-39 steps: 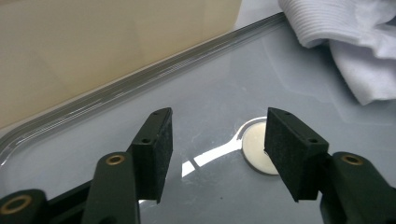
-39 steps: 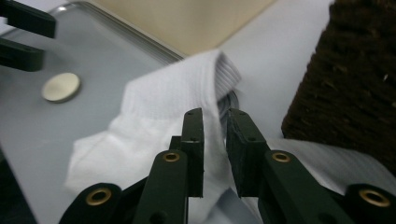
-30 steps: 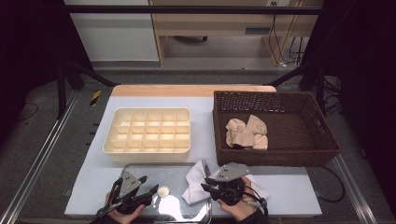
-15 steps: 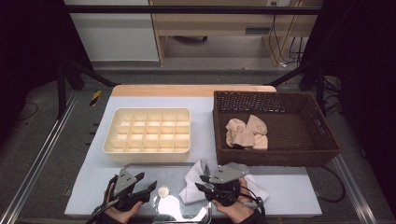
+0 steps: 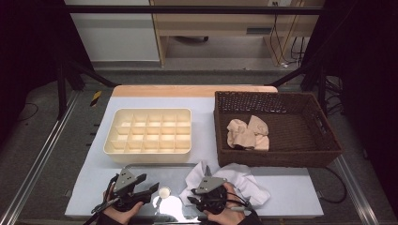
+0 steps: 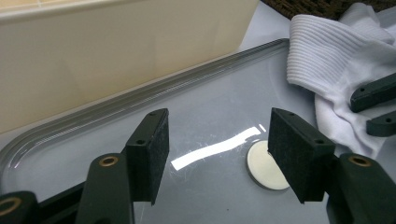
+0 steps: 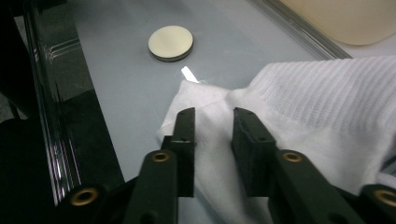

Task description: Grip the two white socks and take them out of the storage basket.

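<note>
Dark studio surroundings frame the pale counter (image 5: 291, 194) where we work, a wooden strip along its far edge. At the near edge lies a clear tray (image 5: 176, 211), and on it we hold both grippers low.

Our left gripper (image 5: 152, 191) sits at the near left, its jaws standing wide with nothing between them; they have just been opening. In the left gripper view a small cream disc (image 6: 267, 165) lies on the tray just beside the right-hand jaw, partly hidden by it.

Our right gripper (image 7: 212, 128) rests over a white ribbed sock (image 7: 322, 107) that is crumpled across the tray's right end and spills onto the counter. Its jaws stand narrowly apart, having just been closing, with a fold of the sock between them; we cannot tell whether the pads press on the cloth. In the right gripper view the disc lies beyond the sock's corner, apart from it.

Beyond the tray stands a cream divided organiser box (image 5: 149, 136), its compartments empty. To its right sits a dark wicker basket (image 5: 324, 145) holding a bundle of beige socks (image 5: 248, 133). Behind the counter we see pale cabinets and cables on the floor.
</note>
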The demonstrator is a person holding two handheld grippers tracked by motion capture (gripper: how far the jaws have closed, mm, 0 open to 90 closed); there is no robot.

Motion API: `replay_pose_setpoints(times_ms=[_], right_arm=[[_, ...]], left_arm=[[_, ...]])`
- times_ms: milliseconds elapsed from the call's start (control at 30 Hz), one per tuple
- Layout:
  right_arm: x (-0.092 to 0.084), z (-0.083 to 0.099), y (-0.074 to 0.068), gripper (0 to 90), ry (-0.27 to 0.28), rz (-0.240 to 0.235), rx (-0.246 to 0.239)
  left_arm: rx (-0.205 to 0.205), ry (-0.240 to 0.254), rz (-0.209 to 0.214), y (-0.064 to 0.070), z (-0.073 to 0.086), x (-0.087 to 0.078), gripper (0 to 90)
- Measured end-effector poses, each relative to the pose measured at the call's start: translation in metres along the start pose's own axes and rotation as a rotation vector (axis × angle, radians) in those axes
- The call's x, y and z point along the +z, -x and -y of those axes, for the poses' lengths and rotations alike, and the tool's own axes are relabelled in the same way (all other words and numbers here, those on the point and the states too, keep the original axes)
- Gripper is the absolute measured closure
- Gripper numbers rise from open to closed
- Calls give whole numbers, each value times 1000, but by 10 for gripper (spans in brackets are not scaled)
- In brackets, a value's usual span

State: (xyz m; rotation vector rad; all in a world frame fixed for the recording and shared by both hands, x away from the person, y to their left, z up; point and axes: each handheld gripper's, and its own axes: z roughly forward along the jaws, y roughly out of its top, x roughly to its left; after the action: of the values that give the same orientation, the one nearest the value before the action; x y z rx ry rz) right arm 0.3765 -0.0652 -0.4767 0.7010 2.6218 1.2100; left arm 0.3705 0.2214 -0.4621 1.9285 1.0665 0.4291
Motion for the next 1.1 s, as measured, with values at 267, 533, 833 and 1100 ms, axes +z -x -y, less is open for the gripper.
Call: replay_pose_setpoints(times_ms=[267, 533, 833, 1100], right_arm=[[-2, -7, 1, 891, 2, -16, 42], [-16, -34, 9, 891, 171, -41, 121], [10, -36, 35, 865, 46, 182, 129], [9, -32, 39, 787, 43, 182, 120]], left_arm=[[8, -2, 4, 2, 0, 1, 381], [29, -6, 21, 4, 2, 1, 381], [33, -17, 24, 4, 3, 2, 381], [33, -22, 18, 4, 2, 1, 381]])
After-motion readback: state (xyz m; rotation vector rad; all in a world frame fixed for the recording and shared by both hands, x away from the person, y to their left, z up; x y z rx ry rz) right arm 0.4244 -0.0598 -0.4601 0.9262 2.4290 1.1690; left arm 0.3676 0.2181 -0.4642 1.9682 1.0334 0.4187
